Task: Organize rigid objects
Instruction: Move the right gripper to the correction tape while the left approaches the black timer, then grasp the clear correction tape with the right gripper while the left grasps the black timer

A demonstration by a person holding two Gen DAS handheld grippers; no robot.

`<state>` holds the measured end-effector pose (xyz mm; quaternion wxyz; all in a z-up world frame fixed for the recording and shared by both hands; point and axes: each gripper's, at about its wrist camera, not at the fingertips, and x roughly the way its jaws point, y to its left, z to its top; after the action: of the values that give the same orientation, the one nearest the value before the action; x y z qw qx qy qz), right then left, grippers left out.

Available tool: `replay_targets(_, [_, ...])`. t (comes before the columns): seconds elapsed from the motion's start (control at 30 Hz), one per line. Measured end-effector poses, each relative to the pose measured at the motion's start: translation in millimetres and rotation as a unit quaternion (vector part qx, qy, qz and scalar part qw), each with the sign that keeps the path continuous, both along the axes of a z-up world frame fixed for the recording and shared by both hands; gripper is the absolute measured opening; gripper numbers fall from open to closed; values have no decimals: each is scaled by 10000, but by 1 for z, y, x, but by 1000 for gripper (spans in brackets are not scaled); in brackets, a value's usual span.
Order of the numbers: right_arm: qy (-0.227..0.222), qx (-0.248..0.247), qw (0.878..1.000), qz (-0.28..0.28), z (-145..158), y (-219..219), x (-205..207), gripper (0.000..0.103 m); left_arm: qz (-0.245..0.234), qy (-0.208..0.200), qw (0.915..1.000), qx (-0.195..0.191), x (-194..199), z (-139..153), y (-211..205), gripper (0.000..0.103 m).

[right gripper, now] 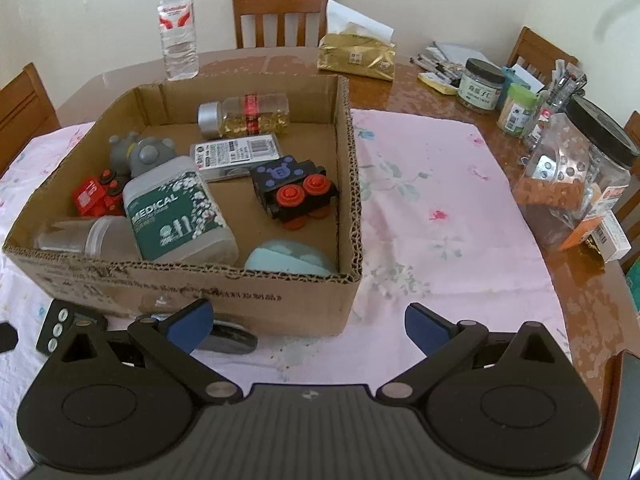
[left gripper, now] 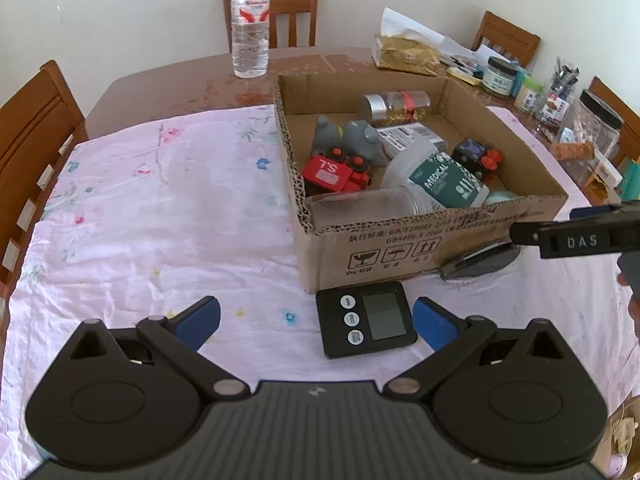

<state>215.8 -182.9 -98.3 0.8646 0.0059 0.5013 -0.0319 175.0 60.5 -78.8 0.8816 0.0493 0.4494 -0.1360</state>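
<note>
On the worktop before the cardboard box (left gripper: pixel 400 248), we hold both grippers' jaws wide and empty, the left gripper (left gripper: pixel 316 320) lined up near the timer (left gripper: pixel 366 318), seemingly to box it.

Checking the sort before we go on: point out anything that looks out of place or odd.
Two things lie outside the cardboard box, on the cloth against its near wall: a black digital timer and a dark, flat tool tucked partly under the box's edge. Inside, items lie jumbled on their sides.
</note>
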Motion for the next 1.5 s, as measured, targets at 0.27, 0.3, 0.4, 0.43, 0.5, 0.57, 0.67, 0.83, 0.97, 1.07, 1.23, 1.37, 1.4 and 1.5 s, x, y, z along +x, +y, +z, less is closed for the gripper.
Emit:
replay_targets(0.27, [33, 122, 9999, -36, -4, 2, -7, 103, -261, -40, 9996, 75, 0, -4, -5, 102])
replay_targets(0.3, [53, 146, 9999, -33, -4, 2, -9, 103, -273, -28, 9996, 59, 0, -4, -5, 102])
replay_targets(0.4, [169, 159, 9997, 22, -5, 3, -15, 103, -297, 3, 9996, 20, 0, -7, -5, 102])
replay_targets(0.43, [232, 142, 9996, 49, -5, 5, -17, 103, -305, 13, 9995, 16, 0, -7, -5, 102])
replay_targets(0.5, [338, 92, 9993, 133, -8, 8, -22, 103, -303, 26, 9995, 27, 0, -9, -6, 102])
replay_targets(0.57, [413, 147, 9988, 237, -10, 11, -27, 103, -316, 45, 9995, 20, -1, -10, -5, 102])
replay_targets(0.67, [489, 384, 9974, 363, -13, 17, -30, 103, -310, 58, 9995, 40, 0, -13, -5, 102])
replay_targets(0.83, [533, 501, 9960, 505, -24, 38, -27, 103, -315, 60, 9994, 99, 1, -15, -2, 102])
replay_targets(0.97, [451, 350, 9968, 564, -33, 54, -25, 103, -322, 71, 9994, 127, 0, -15, 2, 102])
replay_targets(1.07, [337, 205, 9976, 572, -36, 64, -21, 103, -324, 82, 9992, 205, 0, -17, 3, 102])
replay_targets(1.23, [194, 52, 9988, 442, -38, 67, -16, 103, -322, 205, 9991, 196, 2, -24, 3, 102])
replay_targets(1.37, [170, 47, 9991, 392, -35, 46, -23, 103, -386, 282, 9987, 176, 4, -29, -4, 102])
replay_targets(1.4, [173, 40, 9992, 345, -35, 40, -24, 103, -402, 313, 9986, 166, 5, -31, -7, 102])
replay_targets(1.5, [161, 31, 9996, 236, -35, 23, -27, 103, -420, 382, 9983, 132, 7, -36, -15, 102])
